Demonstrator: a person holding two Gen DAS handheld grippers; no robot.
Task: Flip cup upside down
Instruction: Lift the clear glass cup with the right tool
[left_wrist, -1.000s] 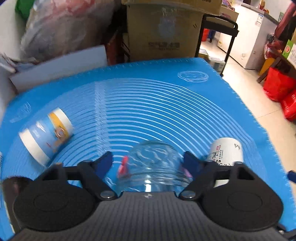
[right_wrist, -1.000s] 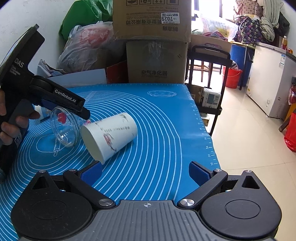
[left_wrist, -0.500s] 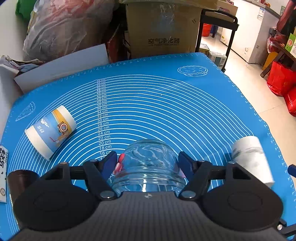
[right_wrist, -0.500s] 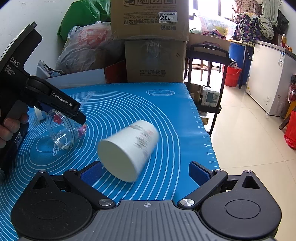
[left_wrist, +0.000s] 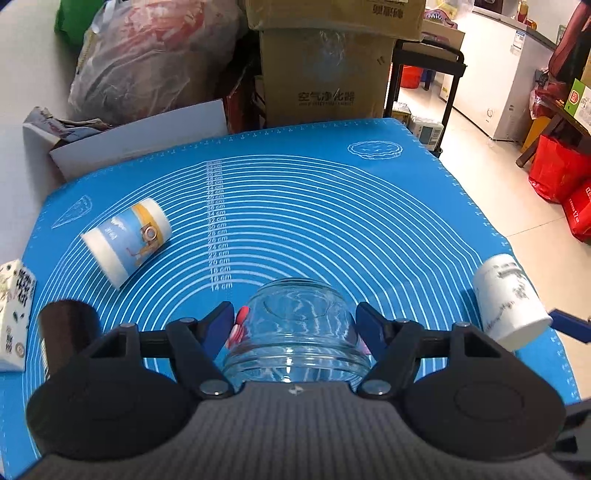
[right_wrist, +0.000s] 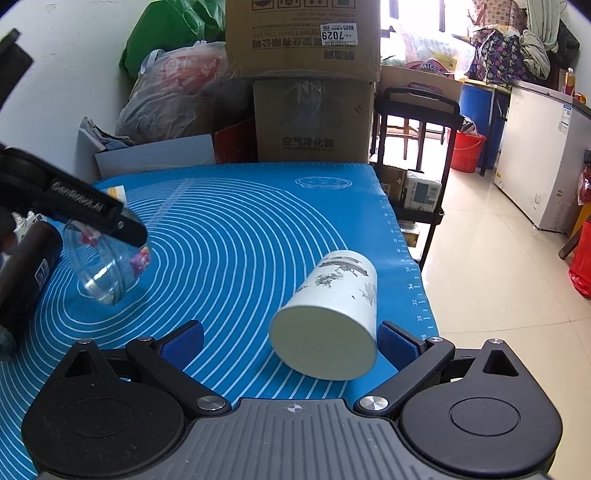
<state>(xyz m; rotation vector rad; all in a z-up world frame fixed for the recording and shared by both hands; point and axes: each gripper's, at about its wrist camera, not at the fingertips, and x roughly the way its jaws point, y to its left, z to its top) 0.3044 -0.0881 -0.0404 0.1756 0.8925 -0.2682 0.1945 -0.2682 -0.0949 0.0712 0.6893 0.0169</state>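
Observation:
My left gripper is shut on a clear glass cup and holds it tilted just above the blue mat; the same cup shows in the right wrist view under the left gripper's finger. A white paper cup with grey print lies on its side near the mat's right edge, its open mouth toward me, between the open fingers of my right gripper. It also shows in the left wrist view. A blue and white paper cup lies on its side at the left.
A dark cylinder and a small white carton stand at the mat's left edge. Cardboard boxes and plastic bags are stacked behind the table. A black cart stands past the right edge, with floor beyond.
The white paper cup has rolled right to the mat's right edge, now between my right gripper's fingers. My left gripper has drawn left and back with the glass cup.

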